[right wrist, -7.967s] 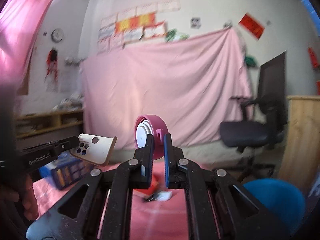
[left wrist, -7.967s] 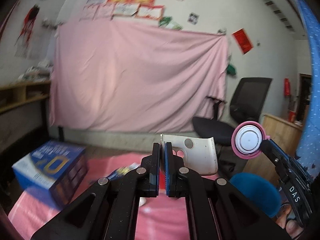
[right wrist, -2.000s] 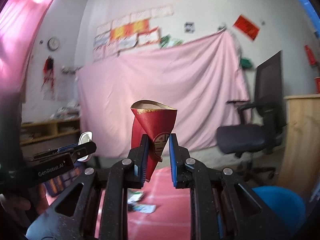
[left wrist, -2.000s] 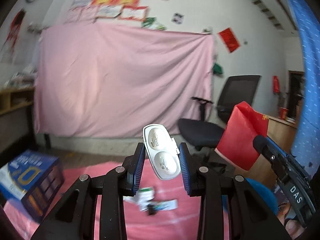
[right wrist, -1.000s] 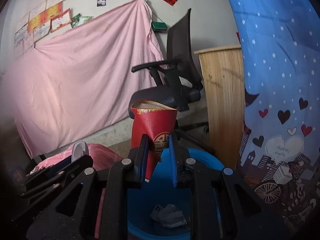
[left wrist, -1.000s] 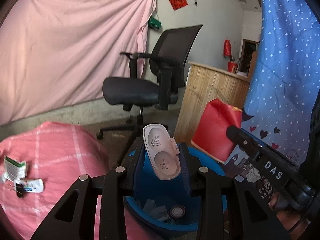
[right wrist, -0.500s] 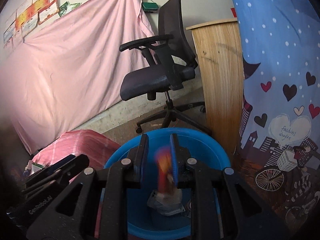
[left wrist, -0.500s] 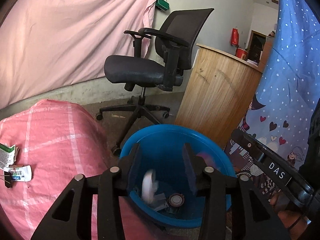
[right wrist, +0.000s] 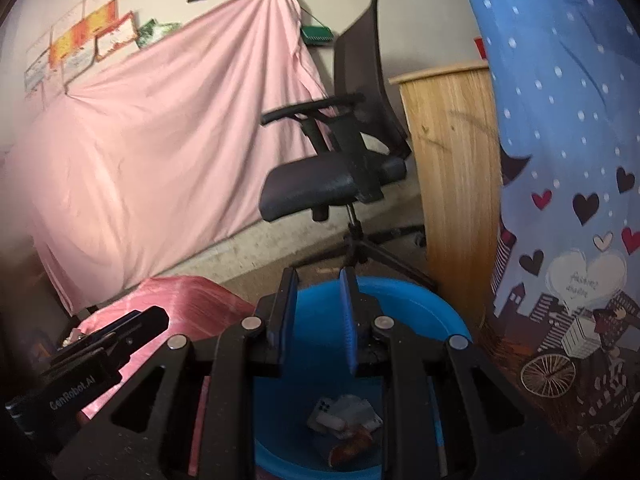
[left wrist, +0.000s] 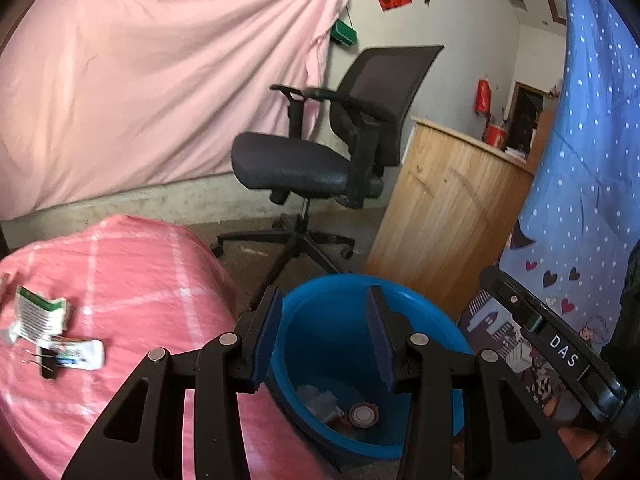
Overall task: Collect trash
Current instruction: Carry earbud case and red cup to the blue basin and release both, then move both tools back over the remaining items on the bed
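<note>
A blue bin point(left wrist: 400, 292) stands on the floor beside the pink-covered table point(left wrist: 120, 280). My left gripper point(left wrist: 322, 320) hangs open and empty over the bin's near rim. Inside lie white crumpled trash point(left wrist: 320, 398) and a round pink-rimmed lid point(left wrist: 363, 414). My right gripper point(right wrist: 316, 304) is open and empty above the same bin point(right wrist: 420, 300). Below it lie white scraps point(right wrist: 344, 416) and a red paper envelope point(right wrist: 352, 446). On the table remain a green-and-white packet point(left wrist: 36, 314), a small white wrapper point(left wrist: 76, 354) and a black binder clip point(left wrist: 46, 364).
A black office chair point(left wrist: 320, 160) stands just behind the bin. A curved wooden counter point(left wrist: 440, 220) is to its right, then a blue curtain with hearts point(right wrist: 560, 160). A pink sheet point(left wrist: 160, 80) covers the back wall.
The white case left my left gripper and the red envelope left my right one; both fell into the blue bin. Both pairs of jaws now stand empty.
</note>
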Tool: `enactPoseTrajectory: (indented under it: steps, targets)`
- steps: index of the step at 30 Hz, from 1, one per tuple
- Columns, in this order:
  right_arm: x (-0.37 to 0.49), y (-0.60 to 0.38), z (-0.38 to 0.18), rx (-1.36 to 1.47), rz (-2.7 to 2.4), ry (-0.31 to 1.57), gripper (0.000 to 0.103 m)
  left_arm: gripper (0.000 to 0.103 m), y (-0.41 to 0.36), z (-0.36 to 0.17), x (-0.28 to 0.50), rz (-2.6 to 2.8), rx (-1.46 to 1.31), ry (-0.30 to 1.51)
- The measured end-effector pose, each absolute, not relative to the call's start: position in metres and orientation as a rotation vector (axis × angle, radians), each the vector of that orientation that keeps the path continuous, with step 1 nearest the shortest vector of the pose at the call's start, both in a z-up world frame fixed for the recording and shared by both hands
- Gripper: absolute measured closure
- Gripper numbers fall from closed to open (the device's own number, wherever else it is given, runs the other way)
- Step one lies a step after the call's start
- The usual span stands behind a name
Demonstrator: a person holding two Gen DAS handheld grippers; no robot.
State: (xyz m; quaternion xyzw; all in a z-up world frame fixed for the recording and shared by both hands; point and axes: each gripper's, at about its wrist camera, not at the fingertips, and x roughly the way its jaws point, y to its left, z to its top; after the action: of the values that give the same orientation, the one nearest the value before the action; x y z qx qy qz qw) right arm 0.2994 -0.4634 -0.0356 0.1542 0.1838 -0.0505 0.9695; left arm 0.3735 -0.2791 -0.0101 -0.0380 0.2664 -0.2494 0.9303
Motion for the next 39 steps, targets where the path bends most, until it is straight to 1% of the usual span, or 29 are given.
enactPoseTrajectory:
  steps: [8, 11, 15, 16, 17, 20, 21, 22, 25, 26, 28, 33, 35, 39]
  targets:
    - [0.296, -0.437, -0.018, 0.267, -0.044, 0.285, 0.05, 0.065, -0.246, 0.013, 0.36, -0.453, -0.075, 0.47]
    - [0.293, -0.424, -0.01, 0.252, -0.017, 0.237, 0.044, 0.064, -0.229, 0.021, 0.352, -0.426, -0.079, 0.436]
    - [0.287, -0.408, 0.0, 0.231, 0.014, 0.181, 0.032, 0.06, -0.207, 0.032, 0.342, -0.382, -0.087, 0.385]
    - [0.286, -0.403, 0.002, 0.227, 0.023, 0.166, 0.027, 0.056, -0.2, 0.035, 0.339, -0.367, -0.091, 0.37]
    - [0.285, -0.401, 0.004, 0.226, 0.03, 0.154, 0.024, 0.05, -0.196, 0.037, 0.337, -0.354, -0.096, 0.359]
    - [0.28, -0.39, 0.011, 0.219, 0.055, 0.108, 0.013, 0.04, -0.173, 0.042, 0.327, -0.307, -0.125, 0.313]
    - [0.279, -0.385, 0.012, 0.216, 0.062, 0.093, 0.007, 0.038, -0.167, 0.043, 0.324, -0.292, -0.131, 0.304]
    - [0.278, -0.382, 0.014, 0.214, 0.068, 0.083, 0.001, 0.033, -0.16, 0.044, 0.322, -0.275, -0.135, 0.297]
    - [0.276, -0.369, 0.017, 0.205, 0.085, 0.057, 0.0, 0.031, -0.14, 0.045, 0.315, -0.227, -0.145, 0.273]
    - [0.275, -0.361, 0.017, 0.193, 0.095, 0.048, 0.0, 0.023, -0.134, 0.045, 0.312, -0.205, -0.14, 0.268]
    - [0.275, -0.358, 0.018, 0.188, 0.102, 0.044, 0.0, 0.009, -0.121, 0.044, 0.307, -0.166, -0.142, 0.251]
    - [0.275, -0.335, 0.019, 0.157, 0.153, 0.021, 0.0, 0.006, -0.091, 0.04, 0.291, -0.1, -0.169, 0.215]
    - [0.274, -0.321, 0.019, 0.131, 0.192, 0.008, 0.0, 0.003, -0.08, 0.036, 0.285, -0.067, -0.169, 0.206]
    - [0.274, -0.31, 0.019, 0.109, 0.226, -0.006, 0.0, 0.003, -0.06, 0.029, 0.274, -0.015, -0.167, 0.189]
